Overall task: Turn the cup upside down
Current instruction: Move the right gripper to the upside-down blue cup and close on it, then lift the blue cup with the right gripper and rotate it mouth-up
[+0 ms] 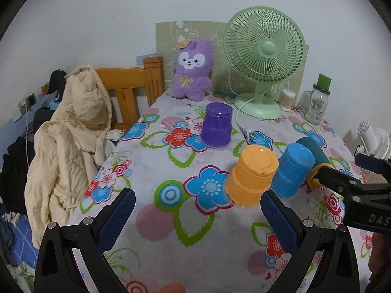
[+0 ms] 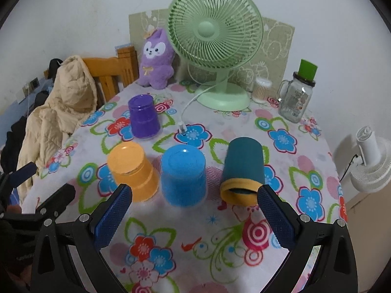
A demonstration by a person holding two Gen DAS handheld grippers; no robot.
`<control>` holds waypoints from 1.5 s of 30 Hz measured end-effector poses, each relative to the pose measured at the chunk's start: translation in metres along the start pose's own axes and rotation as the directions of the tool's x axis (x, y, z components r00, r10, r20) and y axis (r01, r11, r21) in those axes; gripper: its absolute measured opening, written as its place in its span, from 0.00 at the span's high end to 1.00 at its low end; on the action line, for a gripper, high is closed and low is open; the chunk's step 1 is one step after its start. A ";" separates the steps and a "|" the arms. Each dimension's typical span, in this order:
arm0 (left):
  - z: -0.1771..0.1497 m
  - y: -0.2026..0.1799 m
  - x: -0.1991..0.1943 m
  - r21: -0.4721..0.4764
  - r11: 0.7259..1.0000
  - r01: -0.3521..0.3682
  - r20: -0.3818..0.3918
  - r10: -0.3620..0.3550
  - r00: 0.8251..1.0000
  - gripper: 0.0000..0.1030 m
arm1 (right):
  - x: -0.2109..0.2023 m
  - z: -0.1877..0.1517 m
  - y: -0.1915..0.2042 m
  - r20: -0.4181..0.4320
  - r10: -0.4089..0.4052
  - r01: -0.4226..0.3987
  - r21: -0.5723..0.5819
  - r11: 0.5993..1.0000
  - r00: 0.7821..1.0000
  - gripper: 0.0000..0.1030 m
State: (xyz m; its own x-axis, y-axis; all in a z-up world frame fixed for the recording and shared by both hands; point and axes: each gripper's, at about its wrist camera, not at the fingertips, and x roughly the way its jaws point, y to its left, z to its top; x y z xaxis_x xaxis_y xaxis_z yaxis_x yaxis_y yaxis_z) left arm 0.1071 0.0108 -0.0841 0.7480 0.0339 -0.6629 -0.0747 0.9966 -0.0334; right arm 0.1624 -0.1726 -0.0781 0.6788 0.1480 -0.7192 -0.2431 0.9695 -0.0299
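Observation:
Four cups stand upside down on the flowered tablecloth: a purple cup at the back, an orange cup, a blue cup and a dark teal cup with a yellow rim in a front row. My right gripper is open and empty, just in front of the blue and teal cups. My left gripper is open and empty, in front of the orange cup. In the left wrist view the right gripper's fingers partly hide the teal cup.
A green desk fan with a white cable, a purple plush toy, a cotton-swab box and a glass jar with green lid stand at the back. A wooden chair with a beige jacket is left; a white fan is right.

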 end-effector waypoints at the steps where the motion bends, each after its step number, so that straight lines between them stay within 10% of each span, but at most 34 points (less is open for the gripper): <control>1: 0.001 -0.001 0.004 0.006 1.000 0.006 -0.005 -0.005 1.000 0.00 | 0.005 0.002 -0.001 -0.003 -0.003 0.003 0.001 1.000 1.000 0.00; 14: 0.015 -0.019 0.037 0.091 0.995 0.027 -0.044 -0.023 0.999 0.00 | 0.050 0.022 -0.004 -0.062 0.020 -0.020 -0.005 1.000 0.998 0.02; 24: 0.013 -0.025 0.041 0.123 0.992 0.034 -0.060 -0.026 0.998 0.00 | 0.075 0.025 0.006 -0.158 0.098 -0.103 -0.025 0.994 0.983 0.45; 45: -0.011 -0.030 -0.010 0.111 0.993 0.049 -0.053 -0.044 0.998 0.00 | 0.013 -0.011 0.010 -0.019 0.164 -0.164 -0.001 0.987 0.986 0.45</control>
State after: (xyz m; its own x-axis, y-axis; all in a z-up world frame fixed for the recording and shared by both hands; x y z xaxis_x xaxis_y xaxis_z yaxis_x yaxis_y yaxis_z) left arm 0.0946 -0.0199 -0.0850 0.7142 -0.0135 -0.6998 0.0357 0.9992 0.0171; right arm 0.1611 -0.1635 -0.0955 0.6163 0.3009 -0.7278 -0.3517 0.9320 0.0875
